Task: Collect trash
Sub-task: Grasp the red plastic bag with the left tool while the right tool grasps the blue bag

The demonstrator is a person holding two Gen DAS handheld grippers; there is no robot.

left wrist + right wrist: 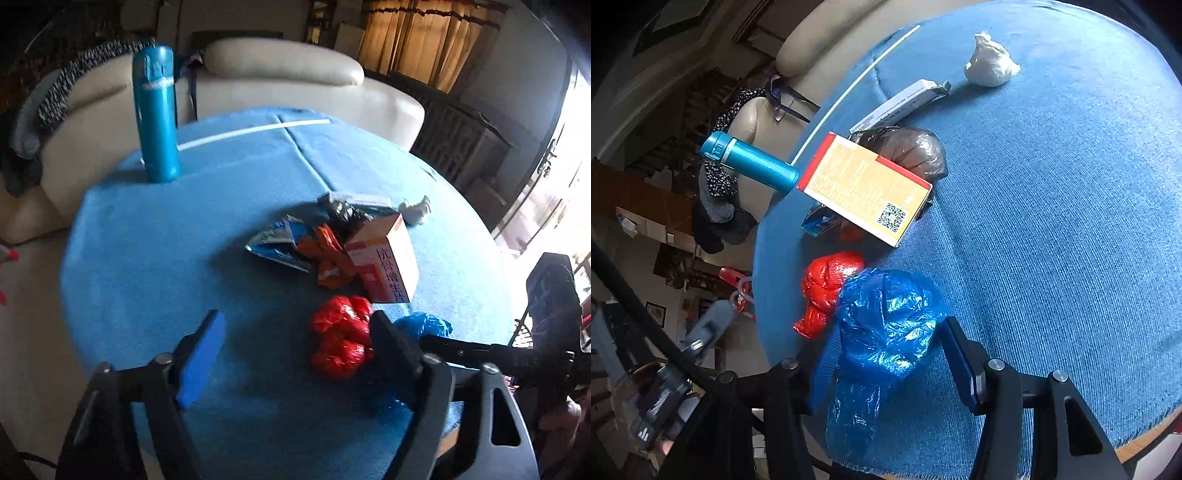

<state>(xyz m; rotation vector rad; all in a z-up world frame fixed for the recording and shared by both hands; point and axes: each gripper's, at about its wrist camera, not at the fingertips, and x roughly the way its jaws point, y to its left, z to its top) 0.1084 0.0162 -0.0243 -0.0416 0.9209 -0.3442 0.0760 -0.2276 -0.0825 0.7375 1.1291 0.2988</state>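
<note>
Your left gripper hangs over the near edge of the round table, which wears a blue woven cloth with a fine ribbed texture. Its two fingers stand wide apart and hold nothing; the left one carries a flat blue foam pad.

Your right gripper has its fingers spread on both sides of a crumpled blue plastic bag, glossy and wrinkled, at the near edge of the table. One blue pad lies just beside the bag. I cannot tell whether the fingers already press it.

Touching the blue bag lies a red plastic bag, shiny and knotted into lumps, also near the edge. Further toward the middle you see a cardboard box, rectangular, pale orange with red bands and printed characters. It is tilted and leans on the other trash. Beside it lie an orange wrapper and a blue and white foil wrapper, both creased. Behind the box sits a dark, glossy plastic bag, rounded, and a long thin grey carton. A white crumpled ball of paper lies apart from the heap, toward the far edge.

A tall teal metal bottle, cylindrical and smooth, stands upright near the far left edge. Behind the table is a cream leather sofa.
</note>
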